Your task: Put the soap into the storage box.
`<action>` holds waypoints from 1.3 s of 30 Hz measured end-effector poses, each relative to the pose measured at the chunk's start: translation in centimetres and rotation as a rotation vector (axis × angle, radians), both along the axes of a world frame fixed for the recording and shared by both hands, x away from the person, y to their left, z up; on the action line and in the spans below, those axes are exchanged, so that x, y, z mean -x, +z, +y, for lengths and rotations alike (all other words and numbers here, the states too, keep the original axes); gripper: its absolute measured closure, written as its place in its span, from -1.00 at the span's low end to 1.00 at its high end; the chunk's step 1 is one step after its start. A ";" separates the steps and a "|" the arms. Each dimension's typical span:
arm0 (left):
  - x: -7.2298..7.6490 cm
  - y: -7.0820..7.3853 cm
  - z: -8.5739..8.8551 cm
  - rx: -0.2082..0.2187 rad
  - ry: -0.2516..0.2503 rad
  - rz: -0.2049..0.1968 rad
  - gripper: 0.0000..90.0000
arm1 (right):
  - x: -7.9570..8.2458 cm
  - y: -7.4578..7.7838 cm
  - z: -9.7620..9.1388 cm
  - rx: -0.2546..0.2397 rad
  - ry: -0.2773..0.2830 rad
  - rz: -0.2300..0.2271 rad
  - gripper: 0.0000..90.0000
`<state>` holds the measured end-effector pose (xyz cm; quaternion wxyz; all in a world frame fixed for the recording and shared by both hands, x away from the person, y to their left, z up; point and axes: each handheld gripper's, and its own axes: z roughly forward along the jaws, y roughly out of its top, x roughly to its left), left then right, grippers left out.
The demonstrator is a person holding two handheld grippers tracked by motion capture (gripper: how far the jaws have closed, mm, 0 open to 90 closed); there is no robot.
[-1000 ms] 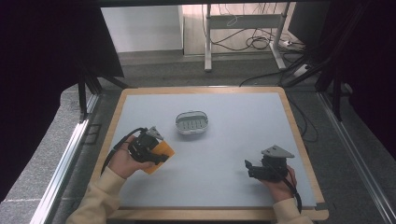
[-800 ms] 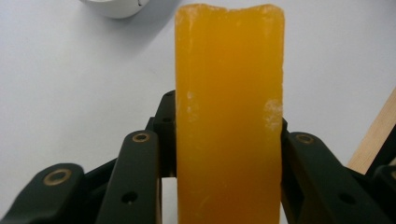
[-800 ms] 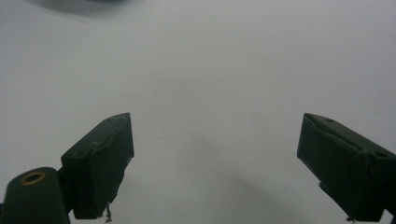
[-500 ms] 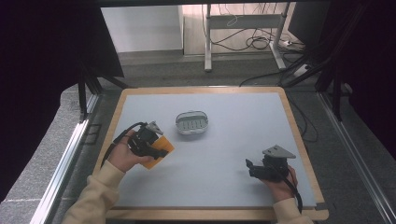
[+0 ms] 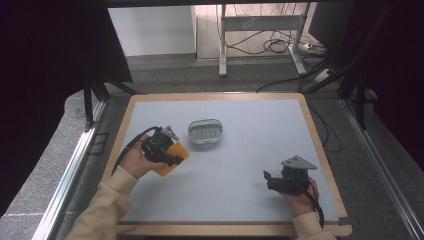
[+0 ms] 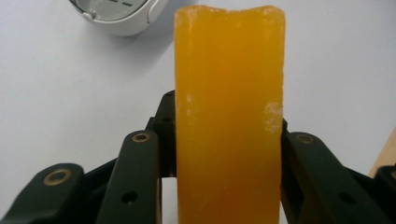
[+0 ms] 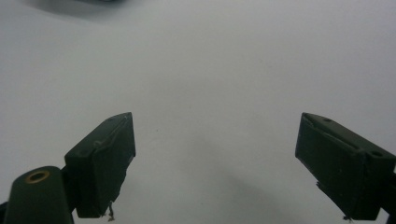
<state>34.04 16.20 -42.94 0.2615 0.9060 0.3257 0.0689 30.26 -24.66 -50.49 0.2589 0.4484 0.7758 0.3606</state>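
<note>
left tongs (image 5: pixel 172 159) clamped on the orange soap bar (image 5: pixel 170 159), jaws pressing its two long sides. in the left gripper view the bar (image 6: pixel 229 116) runs lengthwise straight out past the jaw tips, long axis in line with the tongs, far end toward the white soap dish (image 6: pixel 116 14) at top left. that view shows the bar's face up close: translucent orange, whitish scuffs along the right edge, slightly dented far end. high view gives the layout instead: the bar sits at the left side of the desk (image 5: pixel 250 200), just left and near of the dish (image 5: pixel 205 131), not touching it, pointing roughly right and a bit toward the near edge; whether it rests on the surface or is lifted i cannot tell

left hand (image 5: pixel 135 161) wraps the gripper body from the left, sleeve coming in from the bottom left, cable looping over the wrist

right tongs (image 5: pixel 267 180) apart with nothing between them; right gripper view shows bare grey desk past both jaws. right hand (image 5: pixel 300 197) holds them at the near right of the desk, jaws pointing left, well apart from bar and dish
</note>
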 end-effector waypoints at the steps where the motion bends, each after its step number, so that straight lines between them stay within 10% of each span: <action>1: -0.1 0.0 0.0 -0.006 -0.004 0.001 0.38 | 0.0 0.0 0.0 0.000 0.000 0.000 -0.73; 39: -2.6 1.4 -1.0 -0.061 -0.069 -0.038 0.38 | -0.1 0.0 -0.3 0.003 -0.003 0.007 -0.73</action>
